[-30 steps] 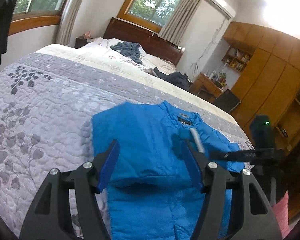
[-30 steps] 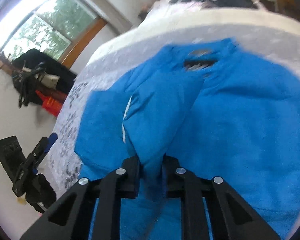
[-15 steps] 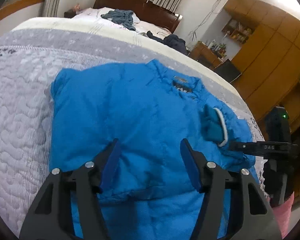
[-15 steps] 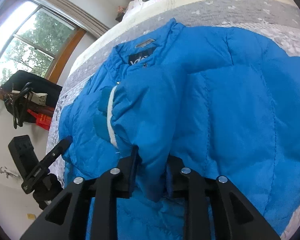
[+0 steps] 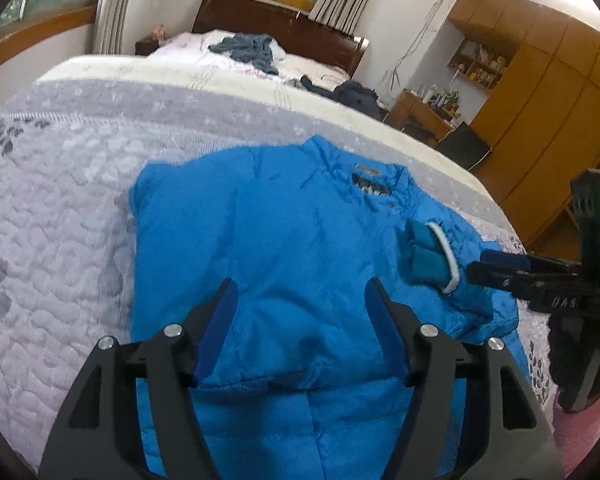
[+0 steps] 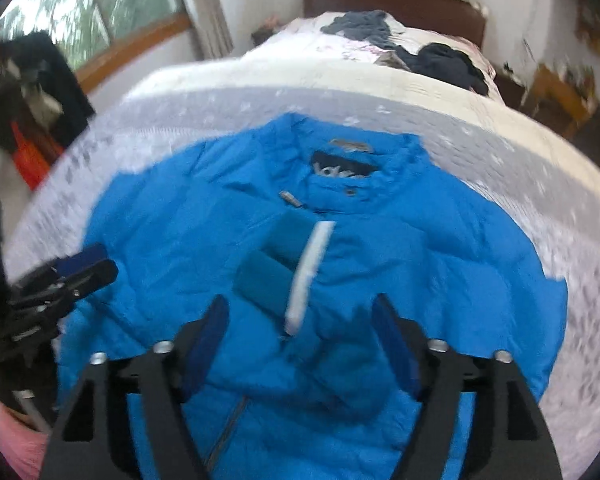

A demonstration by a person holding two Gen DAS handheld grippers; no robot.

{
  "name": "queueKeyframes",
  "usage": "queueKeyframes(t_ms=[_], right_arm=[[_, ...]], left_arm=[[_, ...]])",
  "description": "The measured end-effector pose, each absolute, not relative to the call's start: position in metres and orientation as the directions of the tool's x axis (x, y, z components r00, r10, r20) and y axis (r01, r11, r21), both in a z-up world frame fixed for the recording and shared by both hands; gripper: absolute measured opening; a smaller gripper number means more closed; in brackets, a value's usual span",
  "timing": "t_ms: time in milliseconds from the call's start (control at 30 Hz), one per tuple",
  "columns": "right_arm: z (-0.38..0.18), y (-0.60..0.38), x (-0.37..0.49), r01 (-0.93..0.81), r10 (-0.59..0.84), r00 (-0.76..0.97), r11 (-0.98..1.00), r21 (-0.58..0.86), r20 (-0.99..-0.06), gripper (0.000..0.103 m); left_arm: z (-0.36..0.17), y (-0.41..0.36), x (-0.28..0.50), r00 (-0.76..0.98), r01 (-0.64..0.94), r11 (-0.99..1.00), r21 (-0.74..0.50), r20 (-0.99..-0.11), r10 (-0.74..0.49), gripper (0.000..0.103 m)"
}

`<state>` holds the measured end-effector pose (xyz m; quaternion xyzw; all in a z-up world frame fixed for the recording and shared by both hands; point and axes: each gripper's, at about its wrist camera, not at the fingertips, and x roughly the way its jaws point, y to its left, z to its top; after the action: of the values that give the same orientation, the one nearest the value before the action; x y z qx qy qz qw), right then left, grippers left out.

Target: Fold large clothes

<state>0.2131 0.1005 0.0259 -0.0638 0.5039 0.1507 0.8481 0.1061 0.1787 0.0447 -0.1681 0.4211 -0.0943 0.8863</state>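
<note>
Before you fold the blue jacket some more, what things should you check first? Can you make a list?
1. Left tool open and empty: ok.
2. Right tool open, sleeve let go: ok.
3. Sleeve cuff lying across the blue jacket chest: ok.
4. Jacket resting on the quilt, not hanging off the near edge: cannot tell.
5. Other sleeve folded in: cannot tell.
6. Dark clothes far from the jacket: ok.
</note>
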Motion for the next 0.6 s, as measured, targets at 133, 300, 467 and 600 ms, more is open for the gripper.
queueKeyframes(t_ms=[133, 300, 467, 600], right_arm=[[-0.003, 0.119, 0.225, -0.299, 0.039, 0.441, 0.948, -0.106, -0.897, 0.074], [-0.001, 0.092, 0.228, -0.241, 0.042, 0.443, 0.968, -0.074, -0.895, 0.033], [0.035, 0.030, 0.211, -0.188, 0.224, 0.468, 0.970, 0.152, -0.855, 0.028], [0.047, -0.023, 0.200, -0.116, 0.254, 0.484, 0.967, 0.227, -0.837, 0.027]], left_arm=[[0.038, 0.184, 0.110, 0.621, 0.034, 0.921, -0.387, -0.714, -0.323, 0.066], [0.035, 0.187, 0.109, 0.621, 0.035, 0.916, -0.400, -0.709, -0.333, 0.066], [0.034, 0.184, 0.109, 0.622, 0.034, 0.923, -0.382, -0.715, -0.319, 0.066], [0.033, 0.183, 0.110, 0.623, 0.029, 0.926, -0.377, -0.718, -0.312, 0.066]])
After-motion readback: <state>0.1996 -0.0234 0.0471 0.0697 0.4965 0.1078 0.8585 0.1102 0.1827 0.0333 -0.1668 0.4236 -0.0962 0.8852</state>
